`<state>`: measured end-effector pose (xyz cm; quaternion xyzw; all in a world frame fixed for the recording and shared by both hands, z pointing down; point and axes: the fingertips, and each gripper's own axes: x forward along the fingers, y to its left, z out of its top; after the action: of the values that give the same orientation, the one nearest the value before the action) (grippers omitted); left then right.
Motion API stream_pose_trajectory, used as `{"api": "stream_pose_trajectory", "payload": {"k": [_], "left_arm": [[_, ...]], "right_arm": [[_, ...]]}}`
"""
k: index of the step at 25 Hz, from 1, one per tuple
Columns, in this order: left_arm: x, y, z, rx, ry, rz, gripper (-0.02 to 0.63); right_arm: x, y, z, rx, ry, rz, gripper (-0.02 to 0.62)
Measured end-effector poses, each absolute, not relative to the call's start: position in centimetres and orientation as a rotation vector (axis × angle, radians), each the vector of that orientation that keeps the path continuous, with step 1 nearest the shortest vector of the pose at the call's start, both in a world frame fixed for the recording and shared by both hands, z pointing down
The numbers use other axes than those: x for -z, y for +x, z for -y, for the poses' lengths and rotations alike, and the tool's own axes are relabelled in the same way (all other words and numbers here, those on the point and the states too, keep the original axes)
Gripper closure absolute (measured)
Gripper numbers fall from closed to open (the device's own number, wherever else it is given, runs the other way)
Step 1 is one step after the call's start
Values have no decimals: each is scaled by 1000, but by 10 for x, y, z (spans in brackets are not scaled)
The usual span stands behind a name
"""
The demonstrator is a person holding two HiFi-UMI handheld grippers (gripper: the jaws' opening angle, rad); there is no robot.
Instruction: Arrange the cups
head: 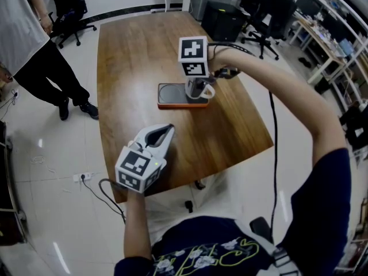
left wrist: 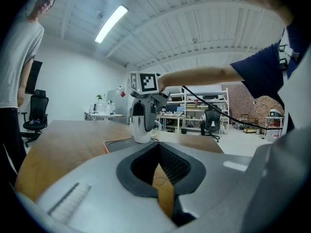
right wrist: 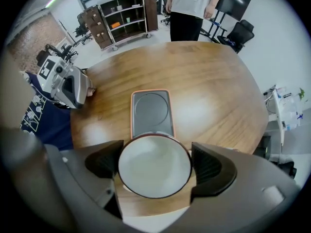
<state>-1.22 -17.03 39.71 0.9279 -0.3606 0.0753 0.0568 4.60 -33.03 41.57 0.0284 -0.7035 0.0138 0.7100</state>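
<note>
Since the right gripper (right wrist: 155, 163) points straight down, the 1 white cup (right wrist: 153, 152) stands upright directly beneath it on 1 end of the tray (right wrist: 151, 111). It sits between wide-spread jaws whose pads seem just clear of its wall. The left gripper (head: 163, 134), closed and empty, rests well apart.

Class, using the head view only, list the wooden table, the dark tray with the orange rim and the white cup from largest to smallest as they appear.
1. Brown wooden table: largest by far.
2. Dark rectangular tray with an orange rim.
3. White handled cup, at the tray's right end: smallest.
No two look alike in size.
</note>
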Motion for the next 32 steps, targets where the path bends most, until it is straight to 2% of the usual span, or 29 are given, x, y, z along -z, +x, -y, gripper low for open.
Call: {"api": "stream_pose_trajectory", "payload": {"k": [11,16,22,26,28,30,32], "left_arm": [[-397,-13,171,-229,2816,1092,604],[-390,-15,172,-209,2799,1107,604],[-392,-15,172,-199,2797,1097,604],[-393,-16,172,-203,2801,1094,604],[-392,-16,172,-204,2803,1094,604],[-393,-17,172,-197,2798,1100,604],[-391,-17,171,-203,2801,1097,604]], "right_arm": [[-342,57,308,98,156,1871,74],[-330,68,278,128,267,2146,74],[-323,115,259,157,715,2550,94],[-322,146,230,97,951,2851,252],[-326,154,219,48,1046,2931,398],[-332,155,213,12,1096,2972,479],[-339,152,209,-16,1111,3001,595]]}}
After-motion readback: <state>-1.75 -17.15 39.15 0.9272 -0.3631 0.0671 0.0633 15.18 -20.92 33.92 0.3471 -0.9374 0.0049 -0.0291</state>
